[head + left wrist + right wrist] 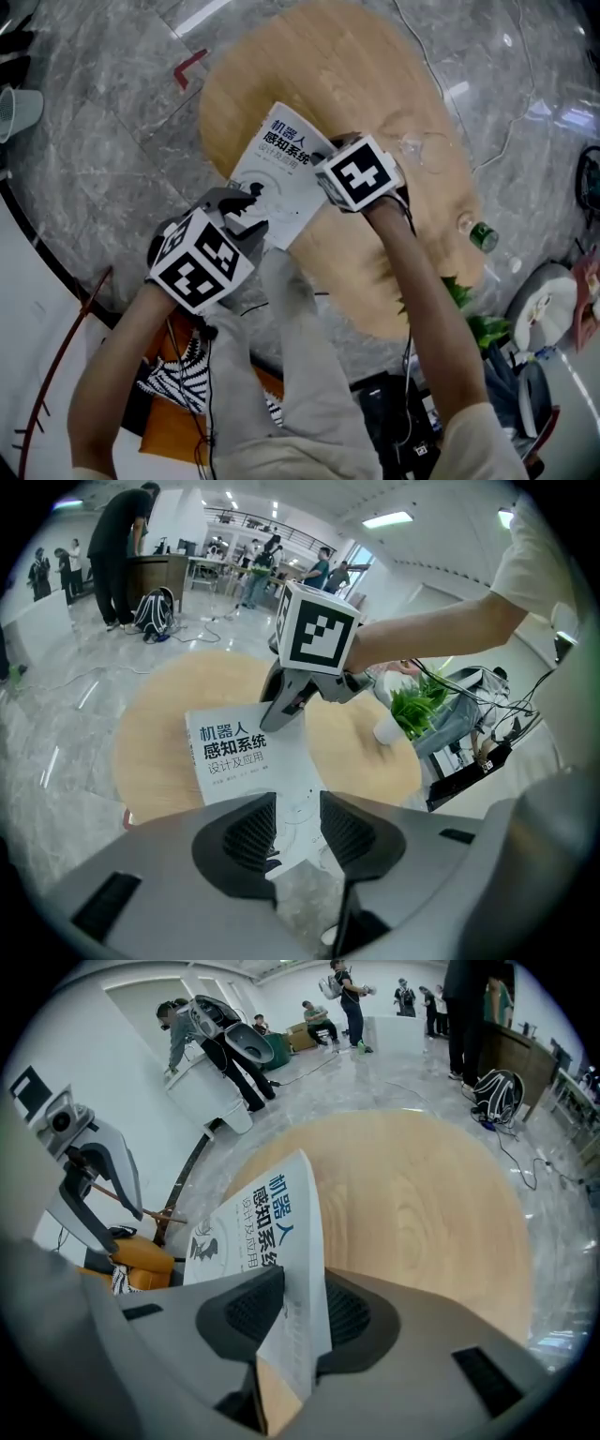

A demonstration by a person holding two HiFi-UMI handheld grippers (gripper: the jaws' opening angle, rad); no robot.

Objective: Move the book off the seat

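Book (239,761), white cover: 3 lines of Chinese print, all on its upper half.
- Line 1, large and dark: 机器人.
- Line 2, same size, directly below: 感知系统.
- Line 3, thinner and lighter: 设计及应用.
- A 4th, very small line sits under line 3, too fine to read.

The title also reads in the head view and the right gripper view.

Cube marker (319,630) on the right gripper (300,1321), at the book's far edge: black-and-white squares, pattern only.

Second cube marker (200,262) on the left gripper (298,825), at the book's near corner: same kind.

Floor beyond the book: red L-shaped mark (190,67).
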